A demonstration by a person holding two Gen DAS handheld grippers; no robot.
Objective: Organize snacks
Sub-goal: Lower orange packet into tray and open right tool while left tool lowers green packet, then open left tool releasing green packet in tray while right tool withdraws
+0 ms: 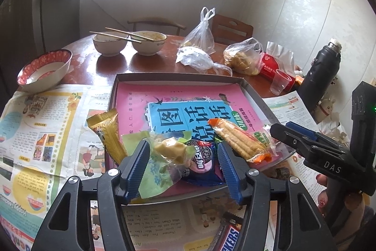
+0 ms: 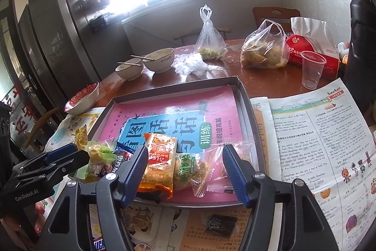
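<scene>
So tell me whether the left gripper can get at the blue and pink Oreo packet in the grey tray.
Probably yes. The left gripper is open, its blue fingers either side of the Oreo packet, though the green-wrapped yellow cake lies partly over it and may get pinched too.

The tray (image 1: 178, 77) is viewed closely from its near edge by both wrist cameras, facing the window, left-of-centre and right-of-centre; tray (image 2: 244, 95) and far tabletop (image 1: 150, 62) are shared.

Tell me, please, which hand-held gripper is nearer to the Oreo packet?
Left. The left hand-held gripper has its open fingers around the Oreo packet; the right hand-held gripper is off to its right, over the orange snack packet.
</scene>
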